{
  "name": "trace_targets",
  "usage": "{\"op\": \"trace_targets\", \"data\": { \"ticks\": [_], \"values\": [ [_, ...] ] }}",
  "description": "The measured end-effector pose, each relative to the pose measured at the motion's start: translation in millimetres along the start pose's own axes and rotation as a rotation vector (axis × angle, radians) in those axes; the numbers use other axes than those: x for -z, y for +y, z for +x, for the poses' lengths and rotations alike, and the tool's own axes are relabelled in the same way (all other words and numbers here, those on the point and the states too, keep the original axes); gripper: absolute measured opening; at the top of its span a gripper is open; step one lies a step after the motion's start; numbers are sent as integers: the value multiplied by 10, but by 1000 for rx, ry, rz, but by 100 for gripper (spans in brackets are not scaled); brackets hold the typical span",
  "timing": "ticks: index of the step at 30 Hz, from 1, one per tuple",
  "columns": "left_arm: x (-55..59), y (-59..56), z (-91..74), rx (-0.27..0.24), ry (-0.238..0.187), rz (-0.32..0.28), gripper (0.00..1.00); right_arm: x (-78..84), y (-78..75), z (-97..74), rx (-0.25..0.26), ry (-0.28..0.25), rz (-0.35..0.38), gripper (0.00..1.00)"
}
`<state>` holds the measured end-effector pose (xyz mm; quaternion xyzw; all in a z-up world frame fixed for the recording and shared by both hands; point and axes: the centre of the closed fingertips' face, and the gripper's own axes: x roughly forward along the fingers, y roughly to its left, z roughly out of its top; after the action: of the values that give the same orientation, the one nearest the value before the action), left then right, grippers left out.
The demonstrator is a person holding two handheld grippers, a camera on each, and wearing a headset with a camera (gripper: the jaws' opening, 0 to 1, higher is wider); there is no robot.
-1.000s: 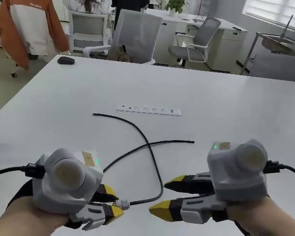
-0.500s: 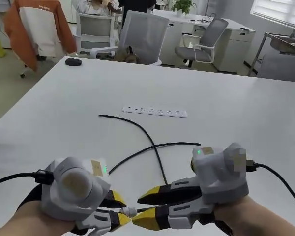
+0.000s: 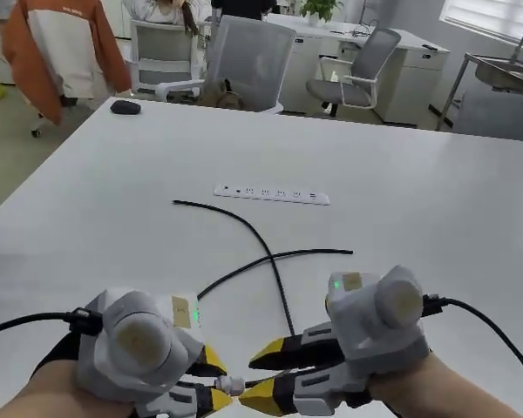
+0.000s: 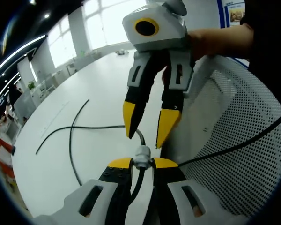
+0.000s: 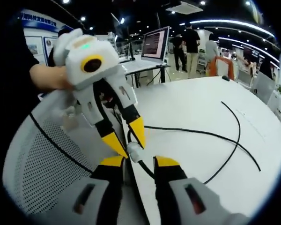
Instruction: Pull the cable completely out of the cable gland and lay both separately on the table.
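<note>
Left gripper (image 4: 143, 162): clamped on the white cable gland (image 4: 141, 155), which sits right at its jaw tips.
Right gripper (image 4: 145, 138): faces the left one tip to tip, with its jaws apart and pinching nothing.
Cable (image 3: 268, 258): black. It leaves the gland straight ahead of the left jaws, passes through the gap of the right jaws, then curves off over the table (image 3: 401, 174) ahead of both grippers. A second run trails back between the left jaws.
Long axis at the gland: along the line from one gripper to the other, in line with both pairs of jaws.
Nearer gripper: the right, since the stretch just past the gland lies between its yellow tips.
Step in hand: probably closing the right jaws on that stretch.
What the pull calls for: a draw along the axis, away from the left gripper, with the gland held fast.
Risk: pinching too near the gland, or a sideways tug that binds the cable.
</note>
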<state>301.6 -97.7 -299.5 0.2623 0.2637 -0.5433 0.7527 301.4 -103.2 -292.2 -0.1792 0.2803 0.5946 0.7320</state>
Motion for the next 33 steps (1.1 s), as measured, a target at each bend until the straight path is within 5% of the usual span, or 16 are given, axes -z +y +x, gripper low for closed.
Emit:
{"op": "trace_targets", "data": {
  "ticks": [8, 15, 18, 33],
  "values": [
    [-45, -93, 24, 34, -16, 13, 18, 129, 69, 78, -9, 82, -80, 18],
    [-76, -162, 47, 45, -18, 52, 18, 167, 134, 94, -25, 98, -115, 17],
    [-77, -172, 58, 48, -14, 66, 17, 158, 147, 95, -16, 109, -188, 16],
    [-69, -191, 71, 69, -14, 37, 17, 205, 183, 133, -27, 141, -259, 11]
  ]
}}
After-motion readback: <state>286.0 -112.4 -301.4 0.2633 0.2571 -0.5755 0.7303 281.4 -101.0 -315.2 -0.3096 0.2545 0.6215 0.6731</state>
